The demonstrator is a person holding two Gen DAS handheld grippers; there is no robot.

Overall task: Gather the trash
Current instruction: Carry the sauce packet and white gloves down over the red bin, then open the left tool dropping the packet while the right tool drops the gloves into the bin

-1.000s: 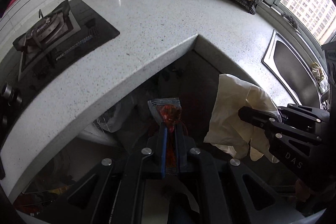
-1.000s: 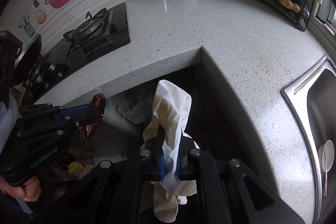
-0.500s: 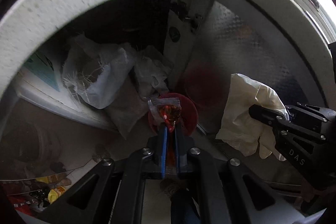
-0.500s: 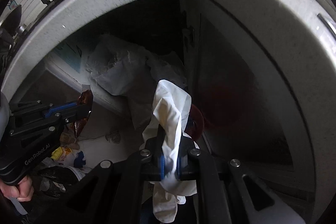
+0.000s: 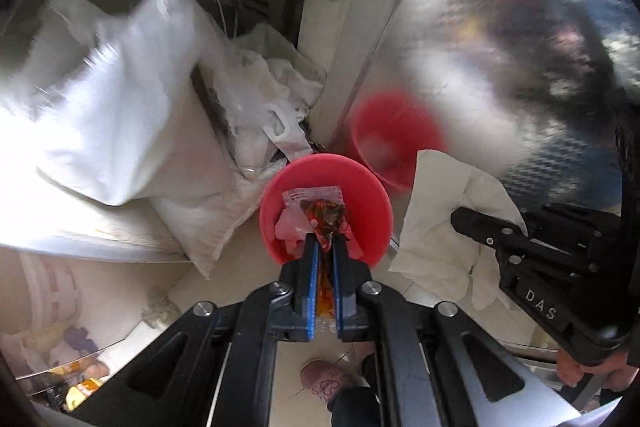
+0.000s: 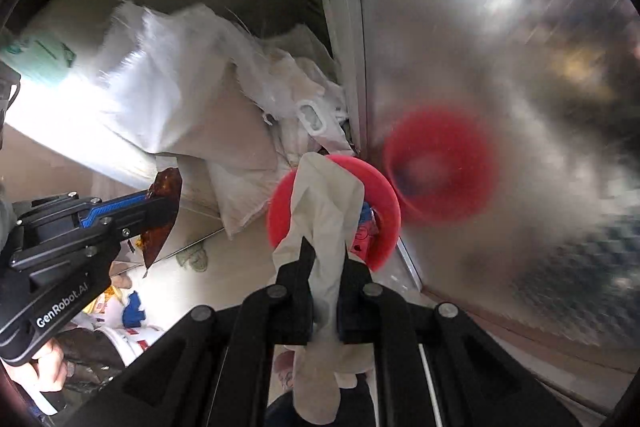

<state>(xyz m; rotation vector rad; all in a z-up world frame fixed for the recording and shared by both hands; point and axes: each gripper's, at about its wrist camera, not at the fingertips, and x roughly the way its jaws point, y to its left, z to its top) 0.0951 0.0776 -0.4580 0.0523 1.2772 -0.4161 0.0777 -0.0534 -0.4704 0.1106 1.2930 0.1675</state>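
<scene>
Red plastic bin (image 5: 325, 205), on the floor against the metal cabinet door (image 5: 520, 67), now fills the view where a second ago the white bench top did; both grippers have dropped below the bench edge. Left gripper (image 5: 325, 247): clenched on a clear snack wrapper (image 5: 320, 205) just over the bin mouth; right gripper (image 6: 325, 259): clamped on a pale rubber glove (image 6: 324, 203) hanging beside it. Both pieces of trash appear ready to let go; neither released yet.

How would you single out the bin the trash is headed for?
Find the shiny metal panel on the right. At its foot, beside white sacks, stands the bin: small, round, red, the only solid red thing; the red on the panel is its reflection.
</scene>
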